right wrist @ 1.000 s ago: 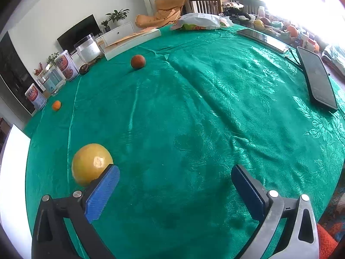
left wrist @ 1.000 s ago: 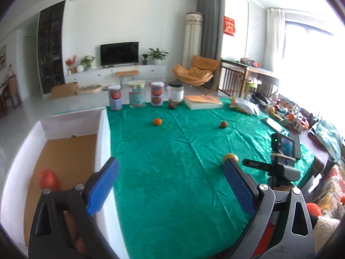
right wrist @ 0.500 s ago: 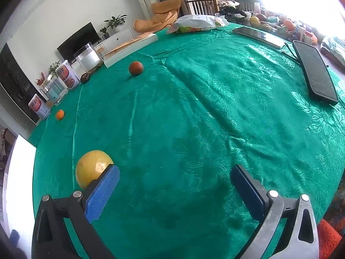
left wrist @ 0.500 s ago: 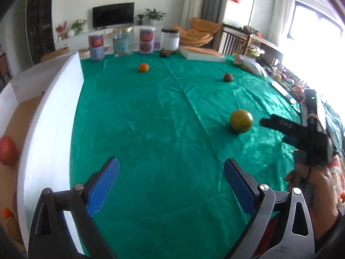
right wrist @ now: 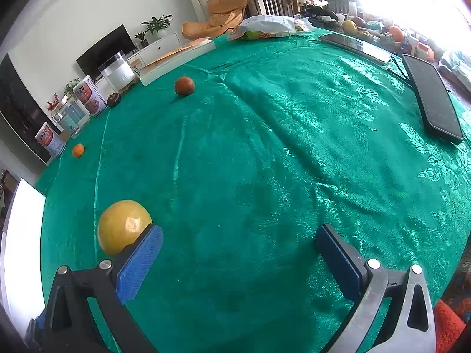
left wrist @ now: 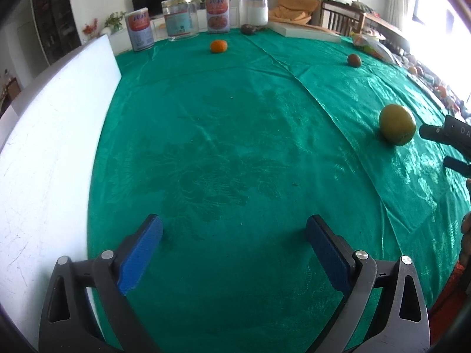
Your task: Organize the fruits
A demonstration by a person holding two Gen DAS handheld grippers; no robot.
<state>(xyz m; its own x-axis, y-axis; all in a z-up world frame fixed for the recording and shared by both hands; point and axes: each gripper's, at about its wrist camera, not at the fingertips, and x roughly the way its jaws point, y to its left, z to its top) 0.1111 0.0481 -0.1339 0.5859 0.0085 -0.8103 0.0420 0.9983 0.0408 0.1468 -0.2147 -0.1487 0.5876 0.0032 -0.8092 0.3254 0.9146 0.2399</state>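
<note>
A large yellow fruit [right wrist: 123, 225] lies on the green tablecloth [right wrist: 265, 161], just beyond my right gripper's left finger; it also shows in the left wrist view [left wrist: 396, 124]. A small orange [left wrist: 218, 46] and a brown-red round fruit [left wrist: 353, 60] lie farther back; both show in the right wrist view, the orange [right wrist: 78, 150] and the brown-red fruit [right wrist: 184, 86]. My left gripper [left wrist: 234, 254] is open and empty, low over the cloth beside the white box wall [left wrist: 53, 147]. My right gripper [right wrist: 240, 260] is open and empty.
Several tins and jars [left wrist: 179, 19] stand along the far edge with a flat white book-like box [left wrist: 306, 31]. A phone [right wrist: 431, 100] and a tablet [right wrist: 354, 47] lie at the right. A plastic bag [right wrist: 270, 26] and clutter sit beyond.
My left gripper has swung right and dropped from above the box to low over the cloth; the box inside is out of sight. My right gripper has barely shifted.
</note>
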